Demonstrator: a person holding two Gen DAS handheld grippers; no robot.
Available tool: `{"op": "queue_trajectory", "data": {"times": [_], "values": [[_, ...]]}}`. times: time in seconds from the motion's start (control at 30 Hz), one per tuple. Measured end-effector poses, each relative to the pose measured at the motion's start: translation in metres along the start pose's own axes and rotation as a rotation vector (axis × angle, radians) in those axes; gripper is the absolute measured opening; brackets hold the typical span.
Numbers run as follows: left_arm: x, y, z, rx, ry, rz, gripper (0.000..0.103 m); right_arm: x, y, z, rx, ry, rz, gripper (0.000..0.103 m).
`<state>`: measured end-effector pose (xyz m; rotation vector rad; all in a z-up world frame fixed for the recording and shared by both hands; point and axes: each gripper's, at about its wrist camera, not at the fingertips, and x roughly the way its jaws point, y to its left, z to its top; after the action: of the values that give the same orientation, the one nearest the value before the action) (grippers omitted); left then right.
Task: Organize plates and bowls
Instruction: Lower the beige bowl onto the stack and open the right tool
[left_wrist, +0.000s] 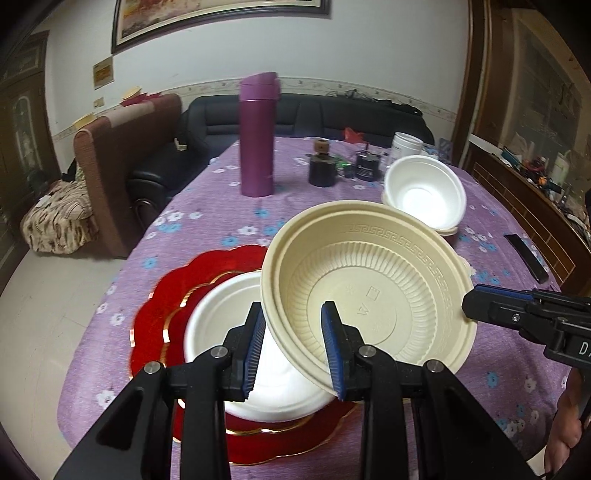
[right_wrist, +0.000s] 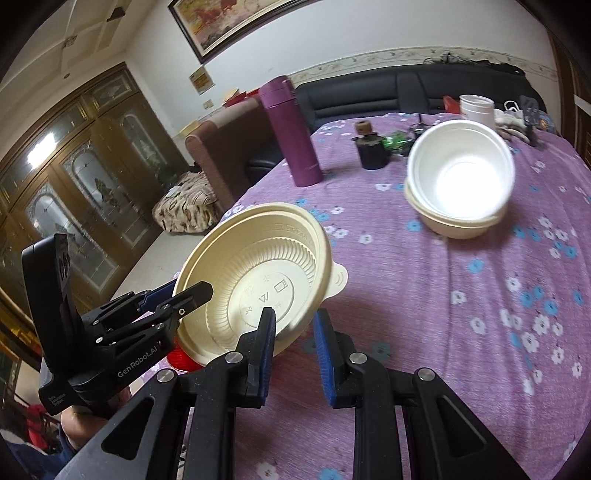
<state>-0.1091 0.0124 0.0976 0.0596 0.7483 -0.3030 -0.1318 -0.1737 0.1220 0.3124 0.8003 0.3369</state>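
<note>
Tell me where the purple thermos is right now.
The purple thermos stands upright toward the table's far left edge in both views, left of the small dark pot, with the black sofa behind it.

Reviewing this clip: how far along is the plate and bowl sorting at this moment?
Partly done. A white plate already sits on the red plate, and a white bowl is nested in a cream bowl farther back. In hand: both the left gripper and right gripper pinch the rim of a tilted cream bowl, lifted off the table. Left: setting it down, probably on the bowl stack.
</note>
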Motion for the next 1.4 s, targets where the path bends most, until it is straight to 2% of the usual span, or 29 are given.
{"op": "queue_trajectory", "data": {"times": [0.6,1.0,1.4], "values": [[0.006,0.066,-0.02,-0.117,0.04,0.08,0.029,0.061,0.046,0.007,-0.078,0.09,0.043,0.024],[0.01,0.065,-0.022,-0.113,0.045,0.078,0.029,0.075,0.039,0.006,-0.067,0.116,0.024,0.024],[0.004,0.062,-0.021,-0.11,0.026,0.09,0.034,0.061,0.034,0.003,-0.071,0.1,0.05,0.025]]}}
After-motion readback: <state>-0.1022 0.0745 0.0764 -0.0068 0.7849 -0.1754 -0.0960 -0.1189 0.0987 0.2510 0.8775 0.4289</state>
